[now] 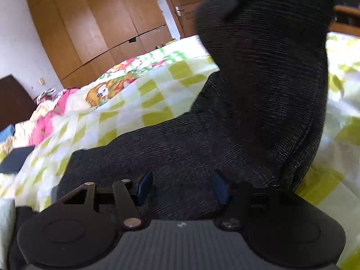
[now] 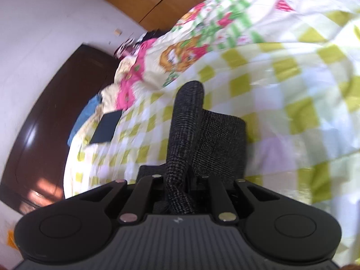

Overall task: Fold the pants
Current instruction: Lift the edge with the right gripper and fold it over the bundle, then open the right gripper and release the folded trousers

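Note:
The dark grey knit pants point(image 1: 247, 117) lie on the bed, with one part lifted up toward the top right of the left wrist view. My left gripper point(image 1: 182, 187) is open, its blue pads point(image 1: 144, 186) apart just over the pants' near end, with no fabric between them. In the right wrist view my right gripper point(image 2: 182, 182) is shut on a bunched fold of the pants point(image 2: 186, 121), which rises from between the fingers and hangs over the bed.
The bed has a yellow-green checked sheet point(image 1: 135, 103) and a cartoon-print quilt point(image 2: 191, 47) bunched at the far side. A dark flat book-like object point(image 2: 105, 127) lies near the bed's edge. A wooden wardrobe point(image 1: 94, 22), a door and a dark headboard point(image 2: 51, 117) stand beyond.

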